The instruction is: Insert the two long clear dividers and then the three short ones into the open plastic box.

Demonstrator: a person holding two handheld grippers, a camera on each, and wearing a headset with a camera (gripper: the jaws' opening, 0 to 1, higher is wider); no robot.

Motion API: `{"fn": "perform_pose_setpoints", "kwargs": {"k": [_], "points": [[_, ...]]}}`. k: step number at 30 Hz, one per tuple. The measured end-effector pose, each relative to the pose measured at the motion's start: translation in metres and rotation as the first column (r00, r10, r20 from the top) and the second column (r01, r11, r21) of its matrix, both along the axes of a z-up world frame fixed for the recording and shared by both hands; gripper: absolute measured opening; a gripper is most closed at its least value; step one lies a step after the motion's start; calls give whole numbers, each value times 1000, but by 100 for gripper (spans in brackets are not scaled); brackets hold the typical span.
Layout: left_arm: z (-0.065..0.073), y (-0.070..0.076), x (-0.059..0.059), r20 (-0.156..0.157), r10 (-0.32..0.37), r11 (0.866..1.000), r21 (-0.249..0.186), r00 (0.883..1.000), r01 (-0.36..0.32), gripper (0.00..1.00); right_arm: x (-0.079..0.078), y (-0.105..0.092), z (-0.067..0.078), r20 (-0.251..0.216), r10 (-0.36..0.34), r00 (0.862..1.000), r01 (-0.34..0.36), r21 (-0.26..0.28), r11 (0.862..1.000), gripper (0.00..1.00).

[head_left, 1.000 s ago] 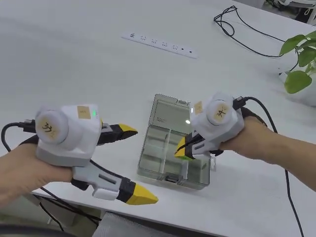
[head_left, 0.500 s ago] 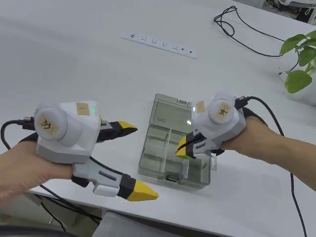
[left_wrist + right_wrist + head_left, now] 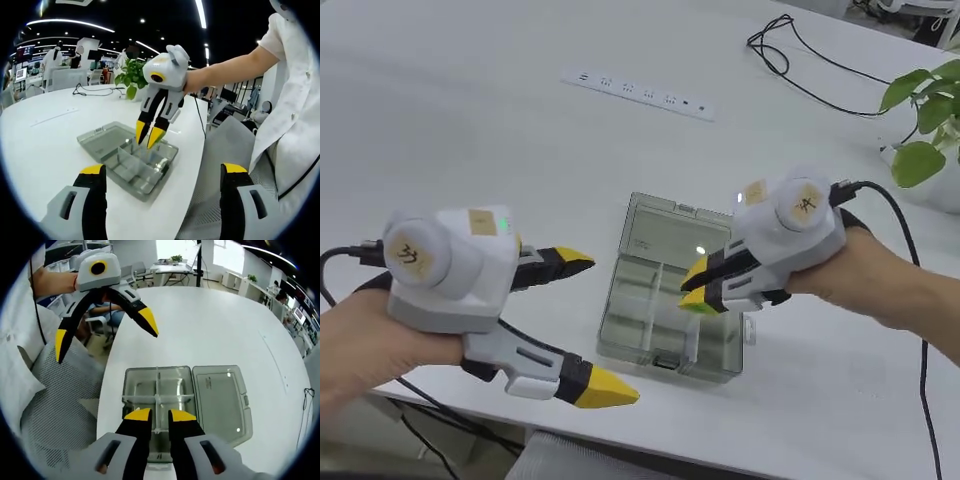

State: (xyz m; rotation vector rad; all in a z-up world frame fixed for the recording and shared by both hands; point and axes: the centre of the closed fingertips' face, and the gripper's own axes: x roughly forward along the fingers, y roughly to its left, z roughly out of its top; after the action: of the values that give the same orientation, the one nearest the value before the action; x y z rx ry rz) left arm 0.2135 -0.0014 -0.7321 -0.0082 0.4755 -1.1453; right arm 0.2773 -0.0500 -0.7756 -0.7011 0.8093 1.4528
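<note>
Centre frame, the right tongs (image 3: 694,287) hover nearly closed over the open plastic box (image 3: 632,318); lower left, the left tongs (image 3: 600,326) gape wide.

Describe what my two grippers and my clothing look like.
Both the left gripper and right gripper have rounded white housings, black jaws with yellow tips, a round tan sticker with a handwritten mark, and a trailing black cable. The left one has a small green light. The person wears a white short sleeve.
</note>
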Motion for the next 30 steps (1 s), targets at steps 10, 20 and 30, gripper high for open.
{"fn": "perform_pose_setpoints", "kwargs": {"k": [10, 20, 30], "points": [[4, 1, 2, 6, 6, 1000, -2, 1000, -6, 97, 4, -12, 27, 7, -56, 998, 55, 66, 996, 22], [6, 4, 2, 7, 16, 1000, -2, 1000, -16, 97, 0, -39, 41, 13, -101, 995, 99, 83, 992, 28], [7, 5, 2, 0, 19, 1000, -5, 1000, -19, 98, -4, -87, 39, 17, -140, 990, 139, 54, 989, 40]]}}
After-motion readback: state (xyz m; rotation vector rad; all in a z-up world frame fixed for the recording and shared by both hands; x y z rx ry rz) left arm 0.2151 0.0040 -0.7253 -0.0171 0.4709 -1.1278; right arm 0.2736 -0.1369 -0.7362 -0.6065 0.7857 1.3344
